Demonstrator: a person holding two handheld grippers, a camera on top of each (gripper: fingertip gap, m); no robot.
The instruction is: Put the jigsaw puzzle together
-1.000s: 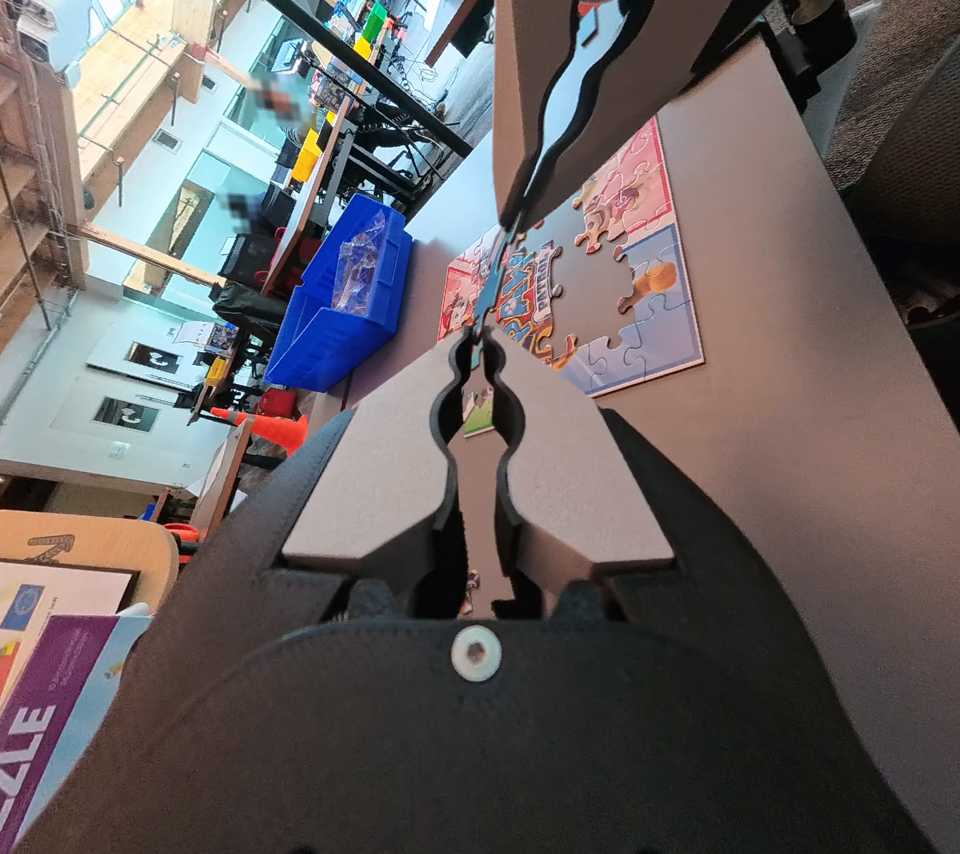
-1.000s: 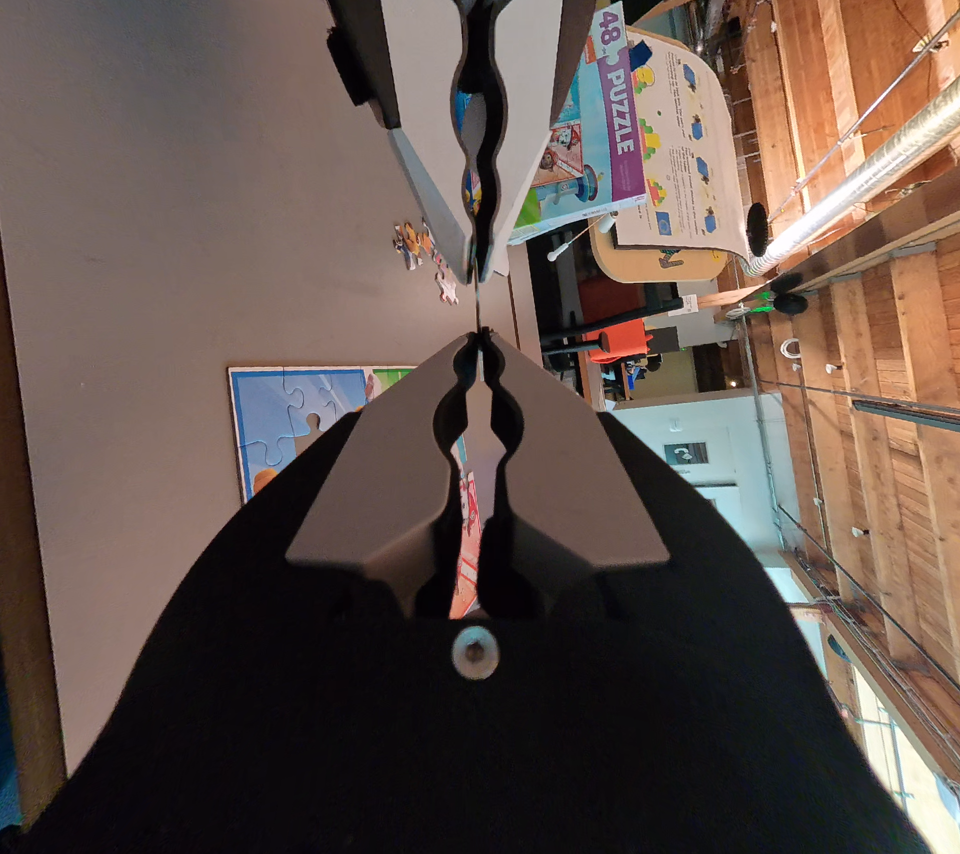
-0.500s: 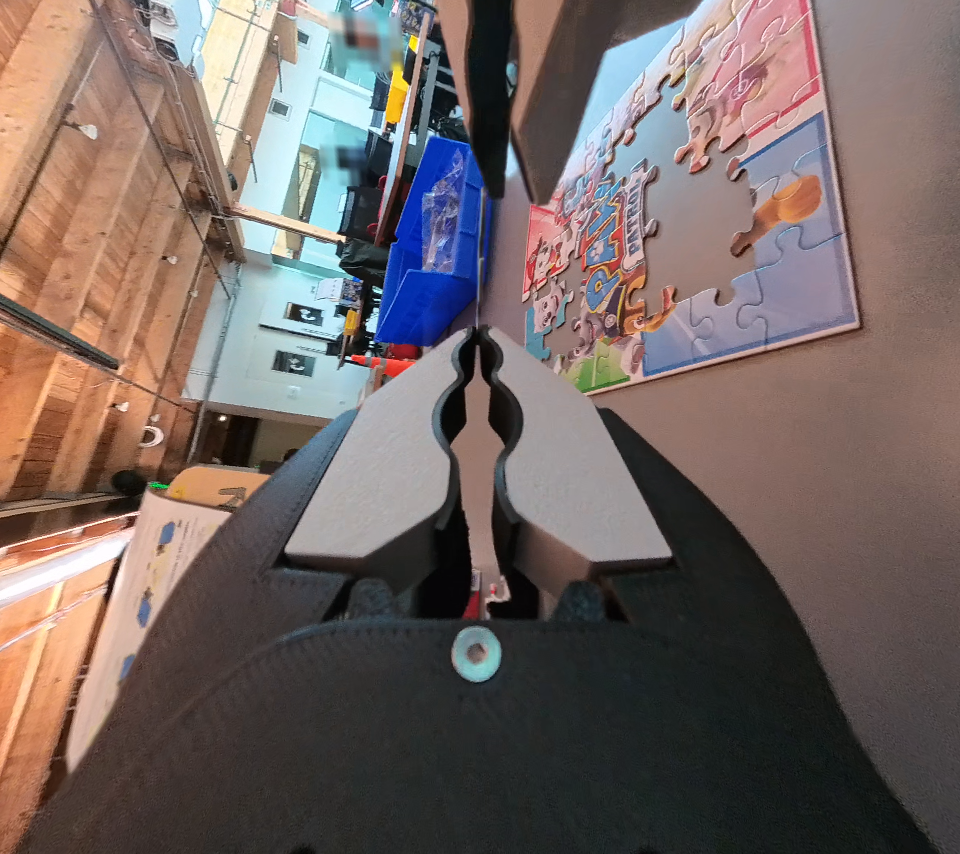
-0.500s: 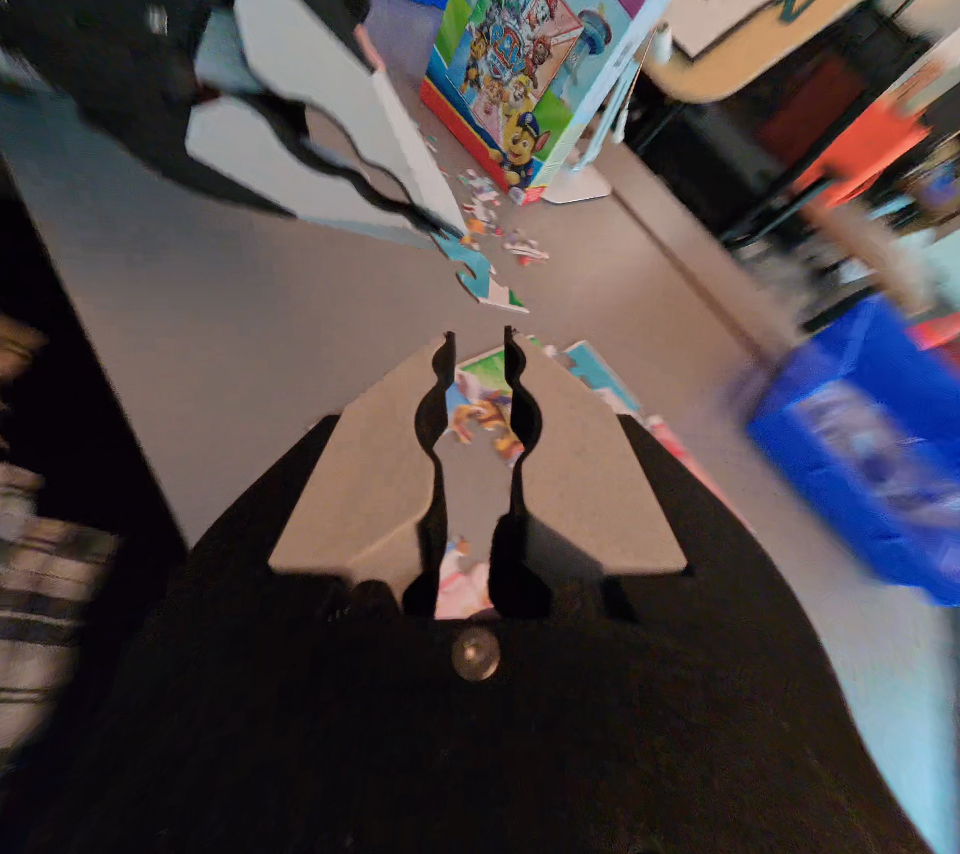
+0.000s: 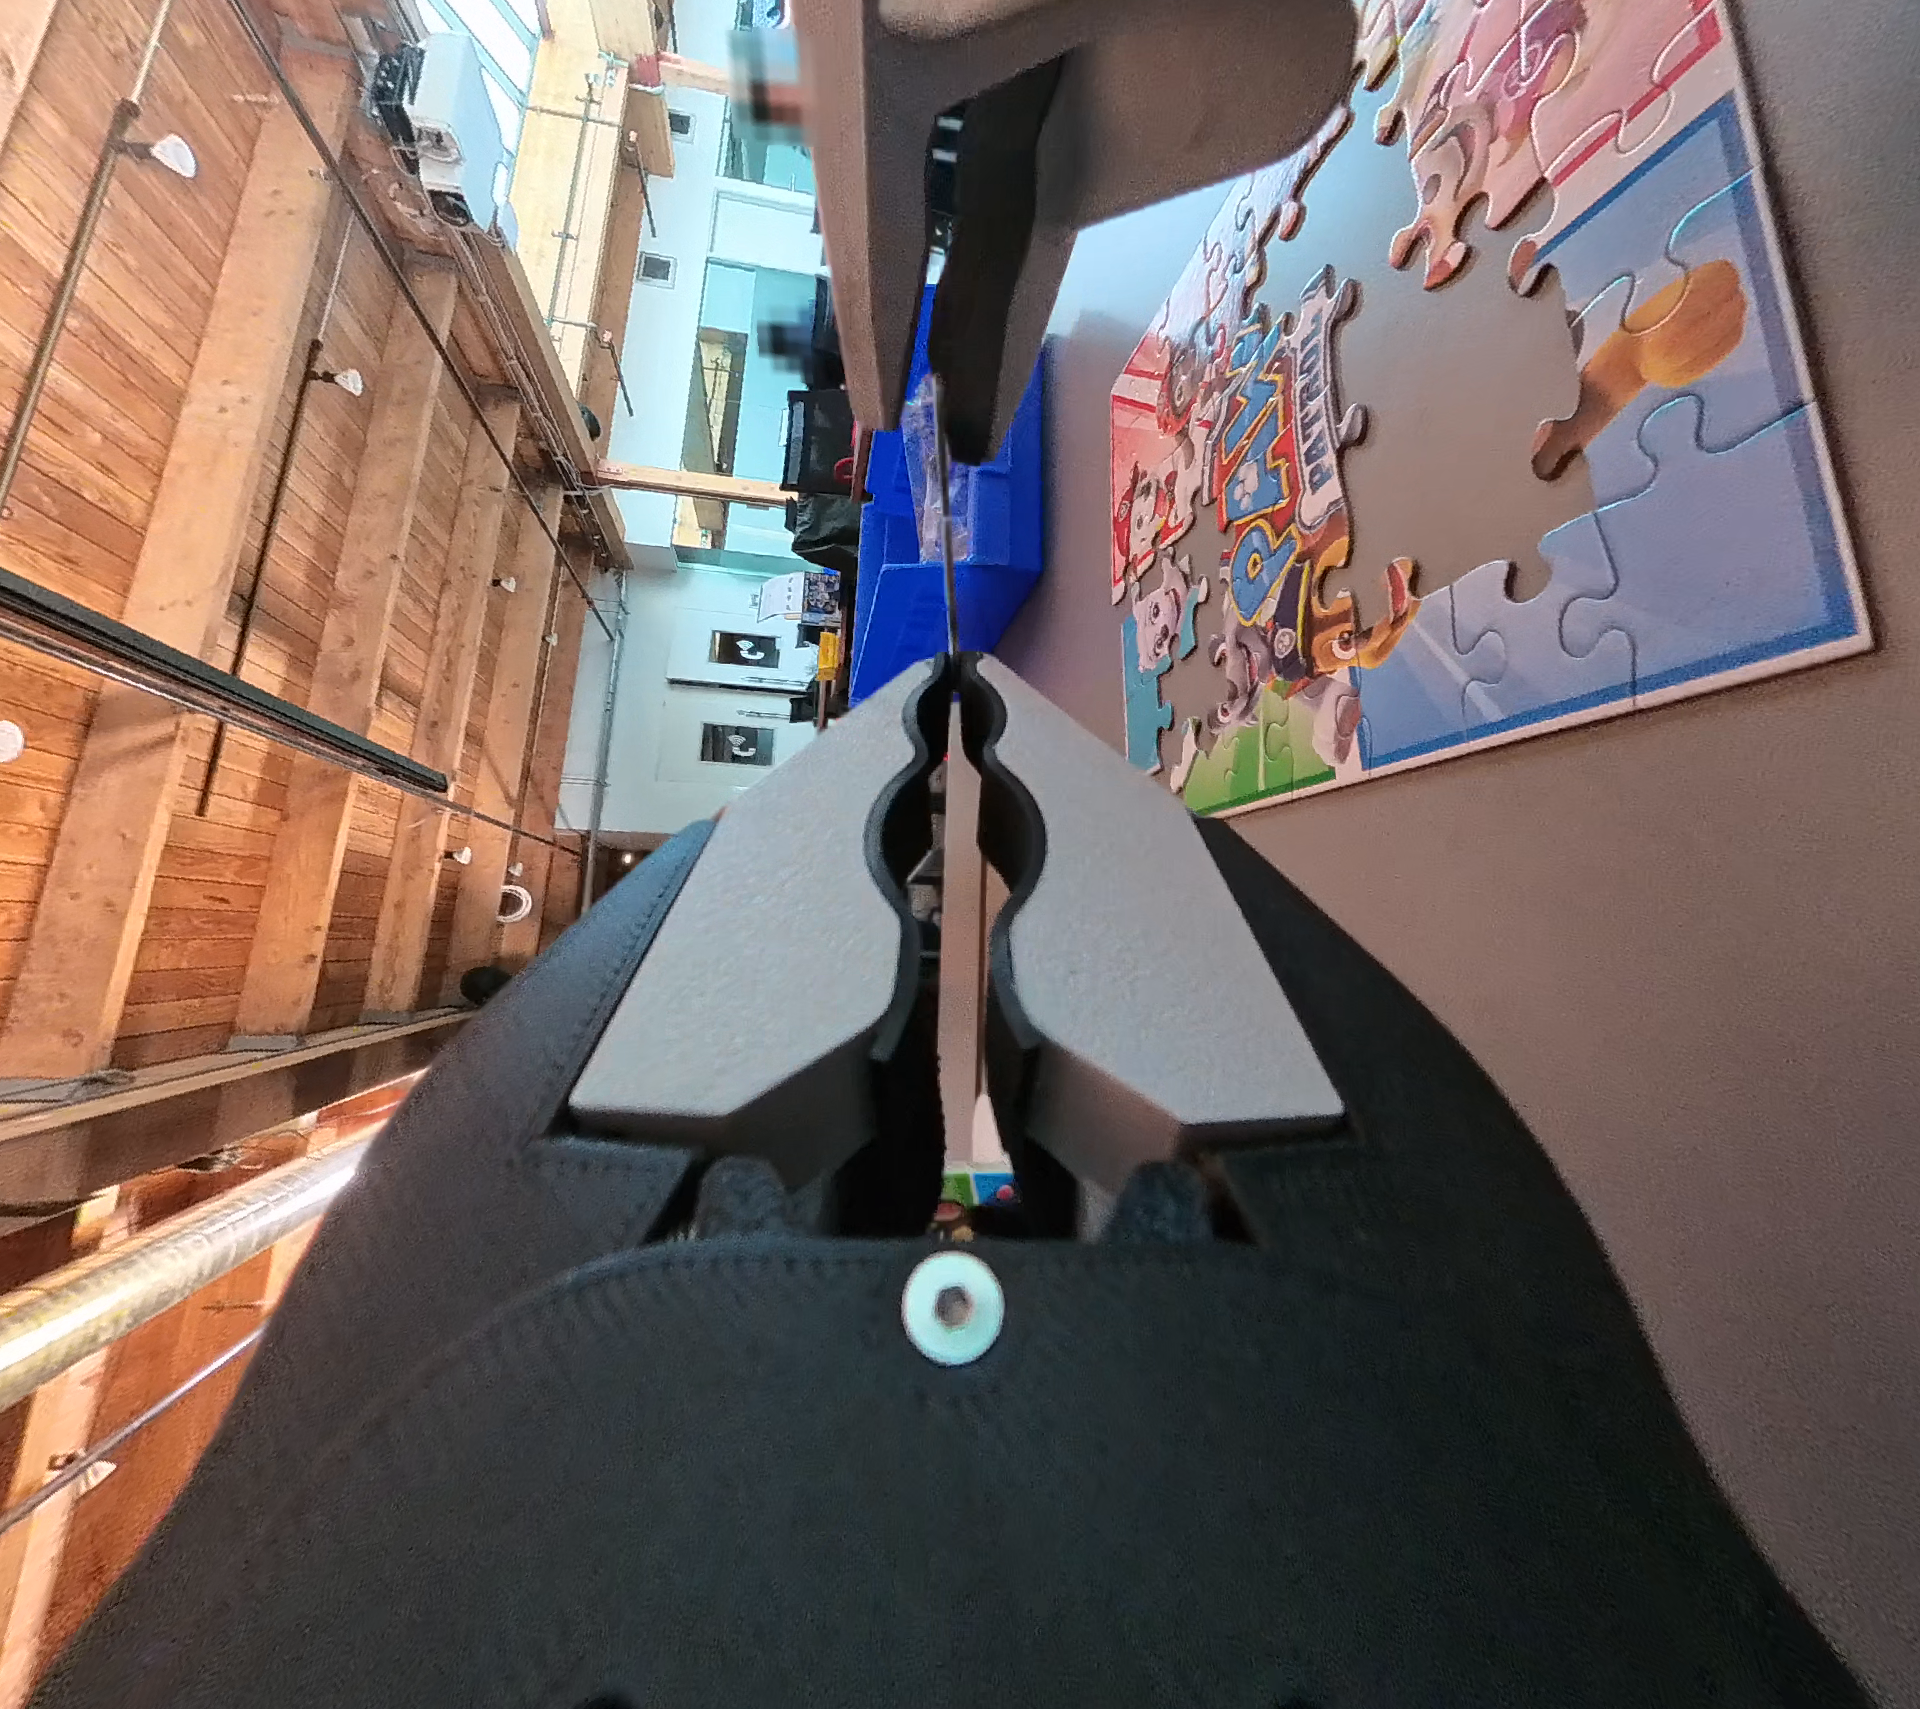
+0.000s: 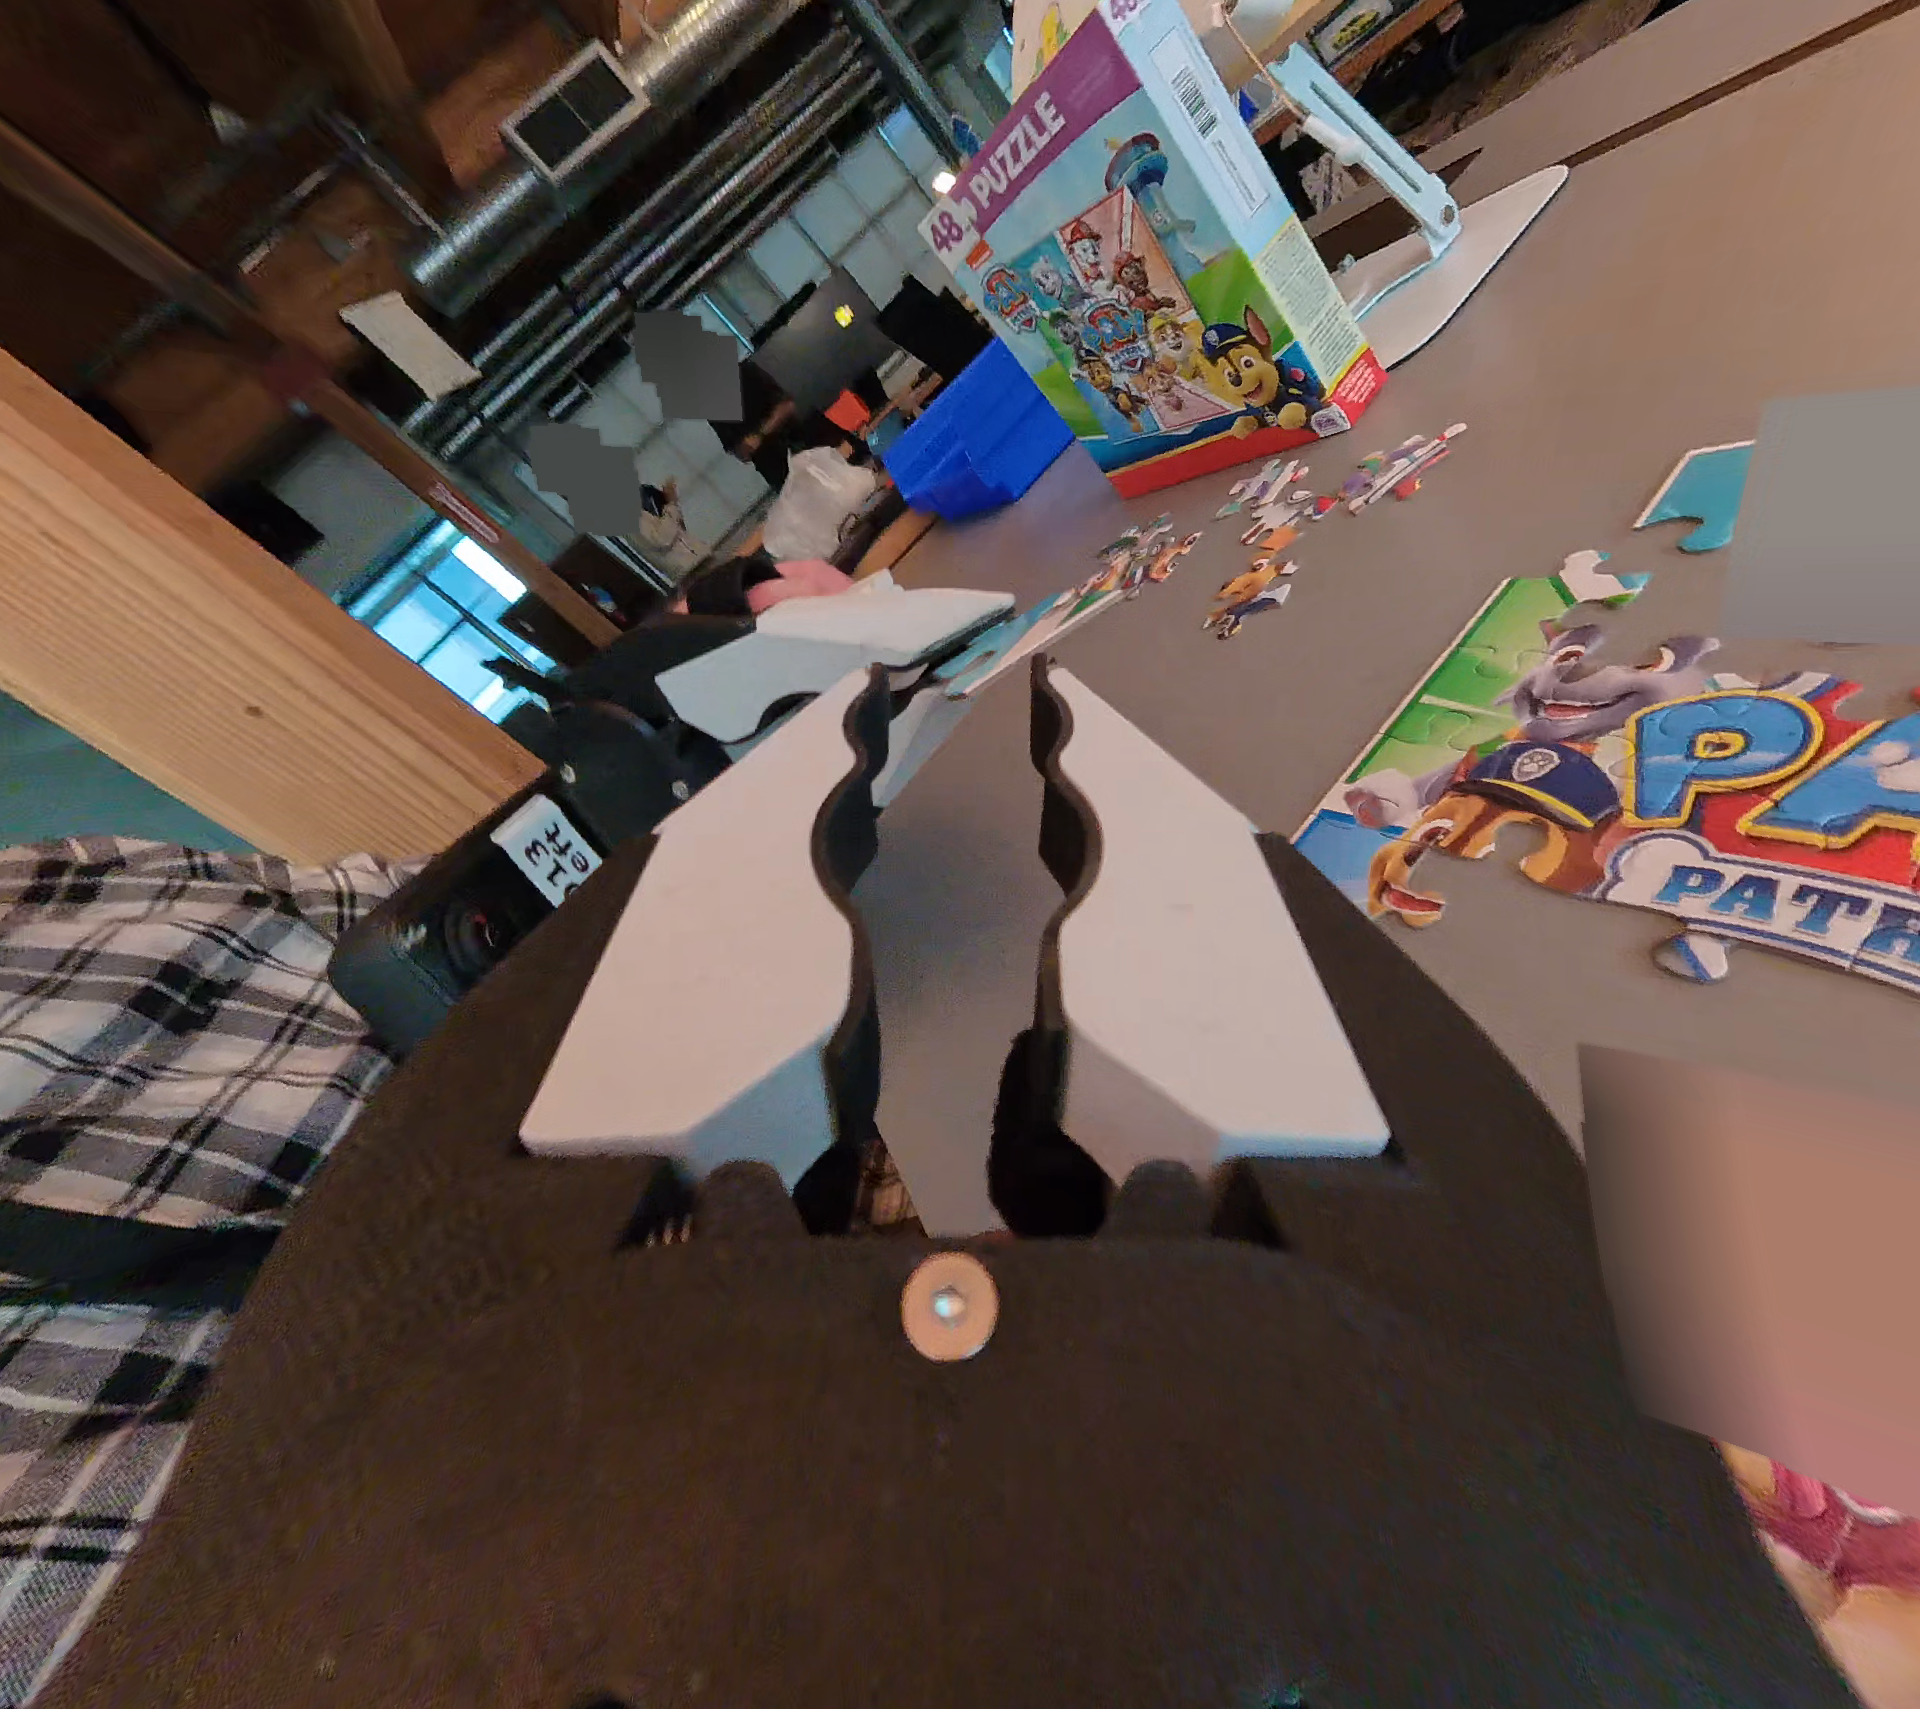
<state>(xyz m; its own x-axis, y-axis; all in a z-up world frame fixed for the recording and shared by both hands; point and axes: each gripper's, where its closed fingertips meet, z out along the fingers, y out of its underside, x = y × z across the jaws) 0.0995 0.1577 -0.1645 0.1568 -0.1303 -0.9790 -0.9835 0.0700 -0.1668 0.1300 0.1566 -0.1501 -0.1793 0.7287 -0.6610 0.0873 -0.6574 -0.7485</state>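
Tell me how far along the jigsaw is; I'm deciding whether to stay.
Done: the colourful cardboard jigsaw has its visible border and much of its picture joined. In hand: the left gripper pinches one thin puzzle piece; the right gripper is open. Left: a bare grey gap mid-picture, and small loose pieces by the upright puzzle box.

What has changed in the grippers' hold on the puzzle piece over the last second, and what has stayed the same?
The right gripper has opened and let go of the puzzle piece, which both grippers pinched a second ago; its view has swung round across the table. The left gripper stays shut on the piece. The partly built puzzle lies unchanged.
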